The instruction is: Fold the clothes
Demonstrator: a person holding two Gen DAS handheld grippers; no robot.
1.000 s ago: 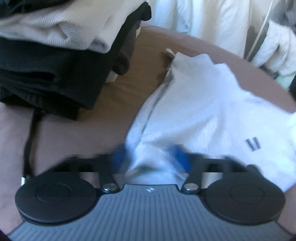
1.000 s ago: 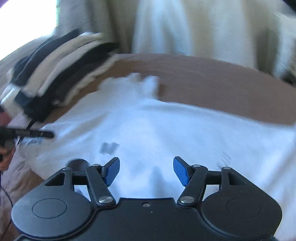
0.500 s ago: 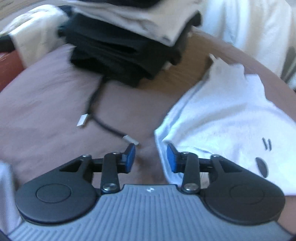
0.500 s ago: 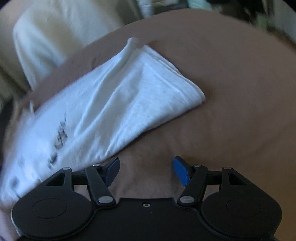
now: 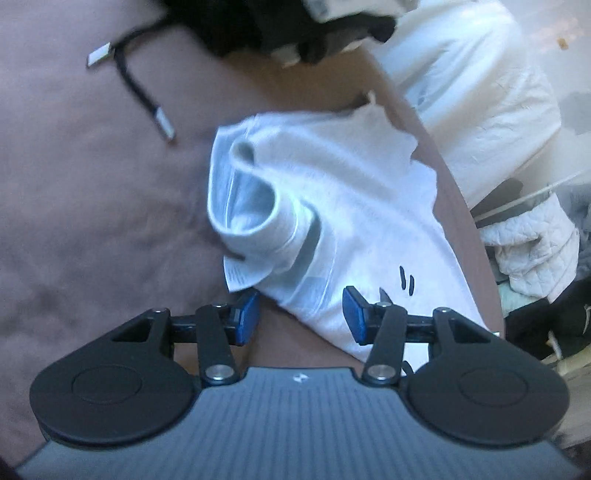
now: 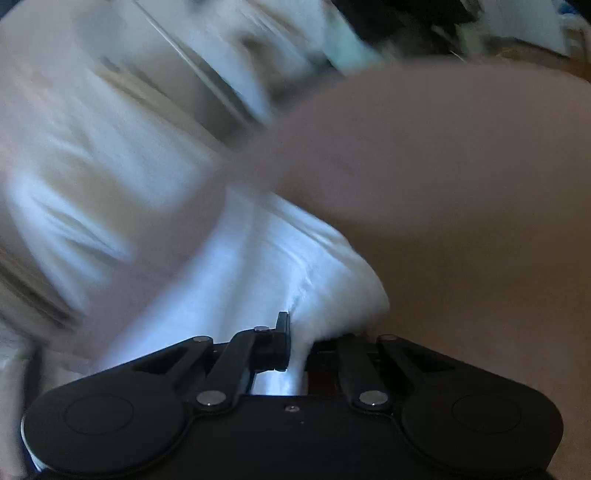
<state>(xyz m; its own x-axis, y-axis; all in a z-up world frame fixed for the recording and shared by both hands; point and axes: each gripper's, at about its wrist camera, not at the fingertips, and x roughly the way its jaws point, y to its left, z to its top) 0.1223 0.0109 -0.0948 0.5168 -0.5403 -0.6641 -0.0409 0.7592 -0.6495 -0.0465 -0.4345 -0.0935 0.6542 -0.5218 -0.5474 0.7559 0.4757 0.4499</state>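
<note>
Our left gripper (image 5: 300,314) spread over shirt (image 5: 343,206) edge; our right gripper (image 6: 299,343) pinching shirt (image 6: 258,280); cable (image 5: 136,85) at 11 o'clock.

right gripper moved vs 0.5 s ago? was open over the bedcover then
Yes. The right gripper has come in onto the white shirt edge and shut on it; it was open beside the shirt, over the brown bedcover.

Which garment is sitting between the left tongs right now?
The white T-shirt with small black marks, lying loosely folded on the brown surface; the left tongs are open around its edge. The dark stack sits farther off.
</note>
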